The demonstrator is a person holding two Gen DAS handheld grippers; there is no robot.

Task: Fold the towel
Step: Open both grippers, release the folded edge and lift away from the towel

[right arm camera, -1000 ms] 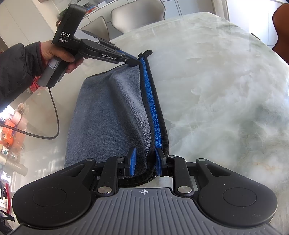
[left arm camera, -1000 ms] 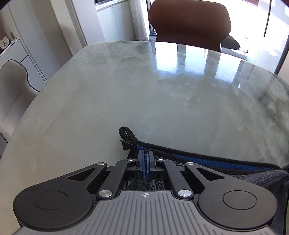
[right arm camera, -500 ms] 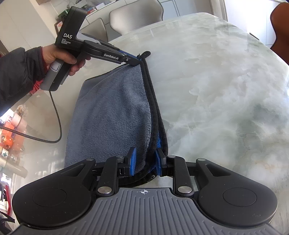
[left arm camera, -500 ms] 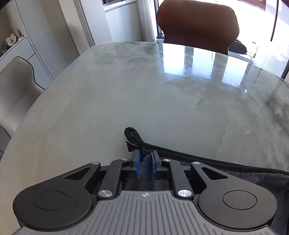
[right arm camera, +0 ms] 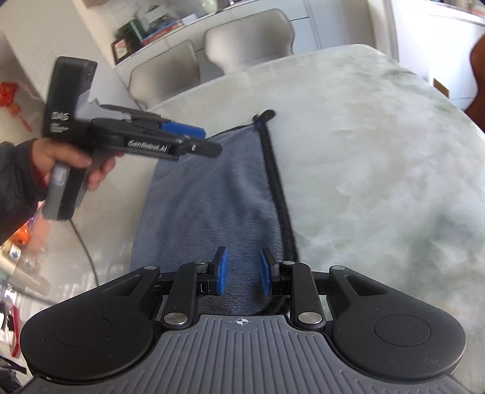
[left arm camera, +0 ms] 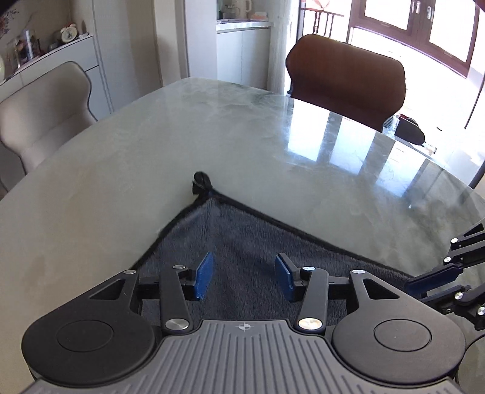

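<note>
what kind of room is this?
Likely a home dining room: a large marble-look table ringed by upholstered chairs, with a cluttered sideboard along the wall and glazed doors behind.

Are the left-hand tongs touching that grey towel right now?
Apart. The right wrist view shows the left tongs raised in the air, open, with the table visible between them and the towel lying flat.

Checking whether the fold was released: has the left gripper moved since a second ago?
Yes. The left gripper has opened and lifted away from the hanging-loop corner of the grey towel, which now lies flat.
</note>
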